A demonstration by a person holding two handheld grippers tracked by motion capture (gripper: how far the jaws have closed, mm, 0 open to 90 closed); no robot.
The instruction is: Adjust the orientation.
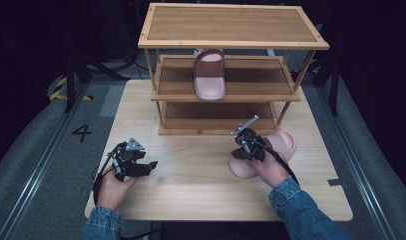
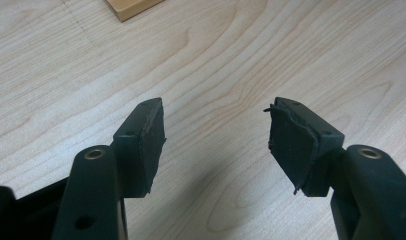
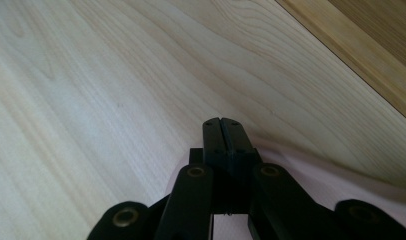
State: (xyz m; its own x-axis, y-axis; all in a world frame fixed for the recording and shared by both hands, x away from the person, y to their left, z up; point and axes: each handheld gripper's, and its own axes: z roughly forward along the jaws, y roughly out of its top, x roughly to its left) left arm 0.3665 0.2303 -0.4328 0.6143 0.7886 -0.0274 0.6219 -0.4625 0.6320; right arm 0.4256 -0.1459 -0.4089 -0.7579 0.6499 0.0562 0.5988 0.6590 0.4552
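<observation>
Pink slipper [image 1: 271, 150] lies under closed right tongs [image 1: 239, 133]; left tongs [image 1: 150, 165] rest level, wide open.

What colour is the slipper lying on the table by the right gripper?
Pale pink. The slipper shows best in the high view, beside the right gripper.

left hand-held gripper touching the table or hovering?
Cannot tell. In the left gripper view the open left hand-held gripper has bare table showing between its pads, but the undersides are hidden. The high view is too coarse to show a gap.
</observation>
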